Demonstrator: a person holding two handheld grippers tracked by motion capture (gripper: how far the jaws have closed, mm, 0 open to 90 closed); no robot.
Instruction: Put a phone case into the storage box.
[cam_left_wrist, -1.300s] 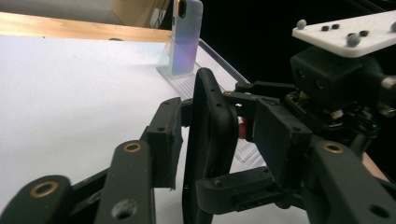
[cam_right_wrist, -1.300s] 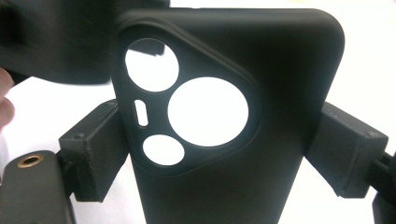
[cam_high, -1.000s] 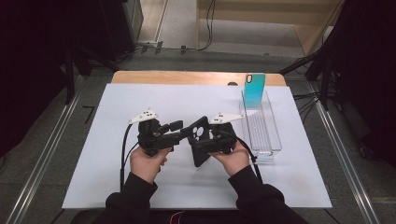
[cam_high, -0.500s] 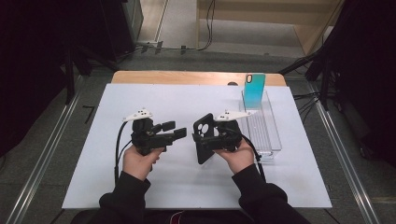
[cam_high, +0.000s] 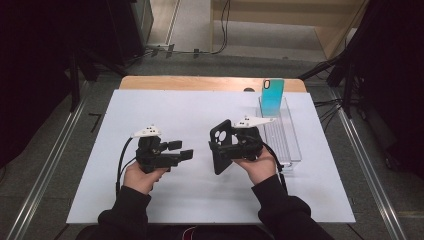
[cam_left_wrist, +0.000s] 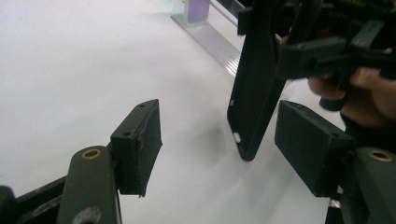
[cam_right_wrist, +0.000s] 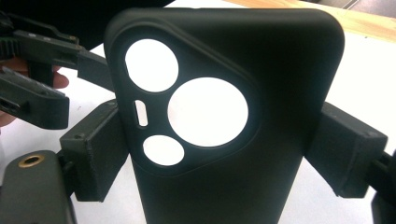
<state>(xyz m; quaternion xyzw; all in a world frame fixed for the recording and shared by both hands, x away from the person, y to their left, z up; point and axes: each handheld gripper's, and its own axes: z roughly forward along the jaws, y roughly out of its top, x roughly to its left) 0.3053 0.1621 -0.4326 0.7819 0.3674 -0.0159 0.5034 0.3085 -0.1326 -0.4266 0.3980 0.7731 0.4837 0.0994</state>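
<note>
The black phone case (cam_high: 221, 146) stands upright above the white worktop (cam_high: 200, 110), a little right of its middle, and I have it clenched by its two long edges in the jaws of my right gripper (cam_high: 235, 147); in the right gripper view the case (cam_right_wrist: 224, 116) sits between both pads with its camera cut-outs facing me, three round holes and a small slot through which the bright sheet shows. In the left gripper view its lower corner (cam_left_wrist: 252, 93) hangs just clear of the sheet, with a faint shadow under it. My left gripper (cam_high: 180, 152) lies apart from the case on the left, pointing toward it, and its jaws have just been opening; they now stand wide and released with nothing between them, only bare sheet between the pads (cam_left_wrist: 140, 140). Behind my right hand (cam_high: 260, 165), along the right edge of the sheet, lies a clear plastic tray (cam_high: 285, 135), and at its far end a teal phone (cam_high: 273, 97) stands upright. A strip of wooden table edge (cam_high: 200, 83) shows beyond the sheet
</note>
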